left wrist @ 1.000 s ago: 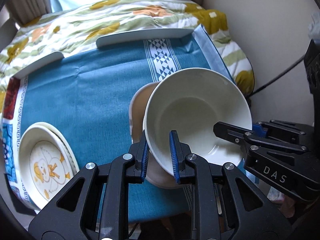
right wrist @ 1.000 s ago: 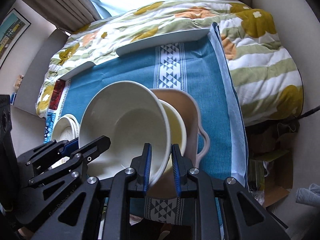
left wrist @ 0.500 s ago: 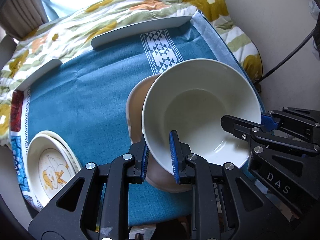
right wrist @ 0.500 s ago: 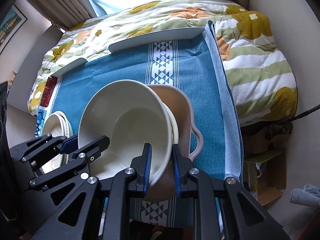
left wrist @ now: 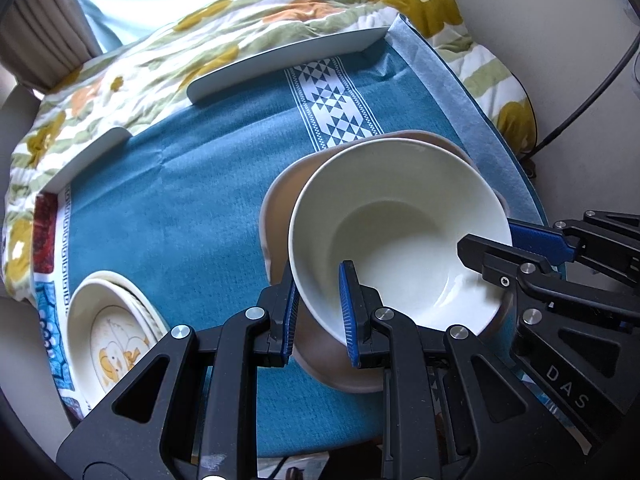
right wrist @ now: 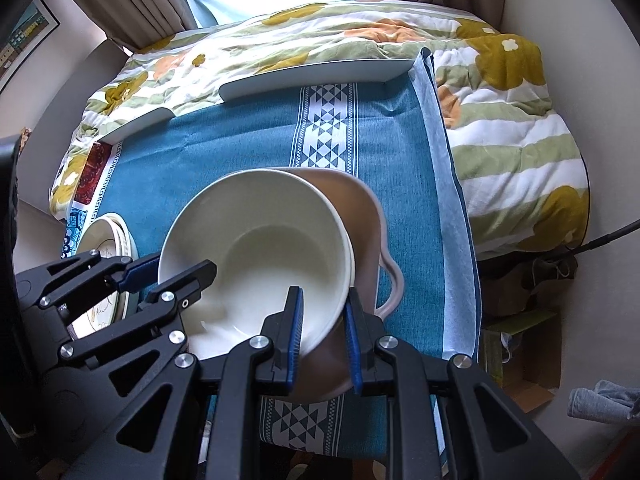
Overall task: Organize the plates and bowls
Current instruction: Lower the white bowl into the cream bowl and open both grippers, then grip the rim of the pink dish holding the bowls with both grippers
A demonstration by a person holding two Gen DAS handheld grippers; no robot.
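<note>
A large cream bowl (left wrist: 400, 232) sits tilted inside a beige handled dish (left wrist: 280, 208) on the blue cloth. My left gripper (left wrist: 318, 312) is shut on the bowl's near-left rim. My right gripper (right wrist: 322, 334) is shut on its near-right rim; the bowl (right wrist: 260, 256) and the beige dish (right wrist: 360, 216) also show in the right wrist view. A thinner cream rim shows just under the bowl's right edge. A stack of plates with a duck picture (left wrist: 112, 344) lies at the table's front left.
The blue cloth with a white patterned band (left wrist: 332, 116) covers the table. Two pale raised rails (left wrist: 288, 64) edge its far side. A flowered quilt (right wrist: 512, 128) lies behind and to the right. A black cable (left wrist: 580, 112) runs along the wall at right.
The bowl has come down into the beige dish, covering the smaller yellowish bowl seen earlier. Both grippers stayed shut on its rim and went down with it.
</note>
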